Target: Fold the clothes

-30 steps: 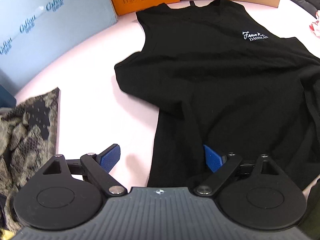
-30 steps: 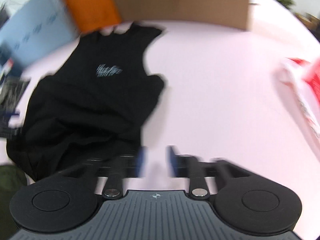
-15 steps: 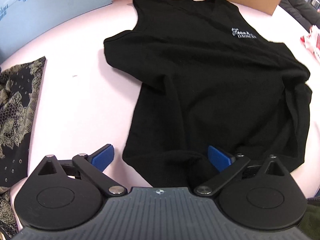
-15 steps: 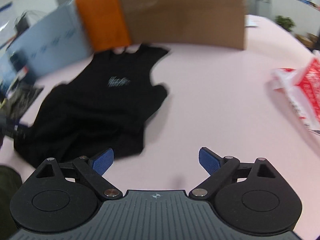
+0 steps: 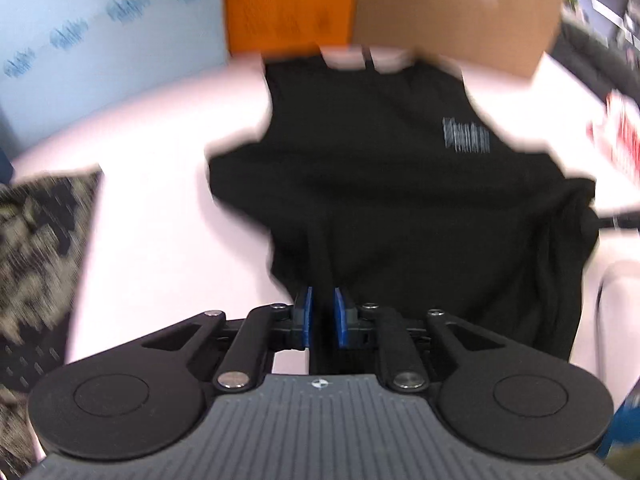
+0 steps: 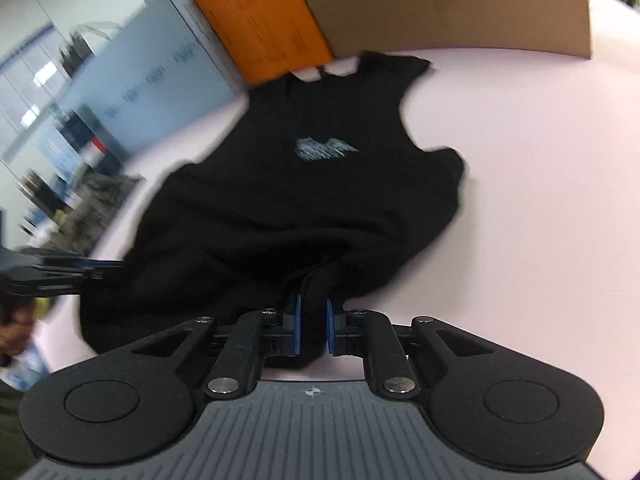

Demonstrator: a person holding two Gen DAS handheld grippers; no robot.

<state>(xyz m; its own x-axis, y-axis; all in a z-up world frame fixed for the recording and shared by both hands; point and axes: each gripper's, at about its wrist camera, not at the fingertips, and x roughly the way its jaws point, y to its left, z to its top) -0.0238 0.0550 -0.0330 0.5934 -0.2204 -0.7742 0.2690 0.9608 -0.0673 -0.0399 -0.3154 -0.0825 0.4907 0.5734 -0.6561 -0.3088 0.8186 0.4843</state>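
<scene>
A black sleeveless top (image 5: 380, 184) with a small pale chest logo lies on the pink table, neck toward the far boxes. My left gripper (image 5: 320, 318) is shut on the top's near hem at its left side. My right gripper (image 6: 311, 326) is shut on a bunch of the top's (image 6: 304, 200) near hem at its right side. Both views are blurred by motion. The left gripper also shows at the left edge of the right wrist view (image 6: 56, 276).
An orange box (image 5: 288, 4), a brown cardboard box (image 5: 460, 12) and a light blue box (image 5: 100, 48) stand along the far edge. A patterned olive and black garment (image 5: 40, 248) lies to the left. A red and white bag (image 5: 616, 140) lies at the right.
Both grippers were open half a second ago; both have now closed on the top's near hem. The right gripper moved left onto the fabric. The hem looks gathered and lifted.
</scene>
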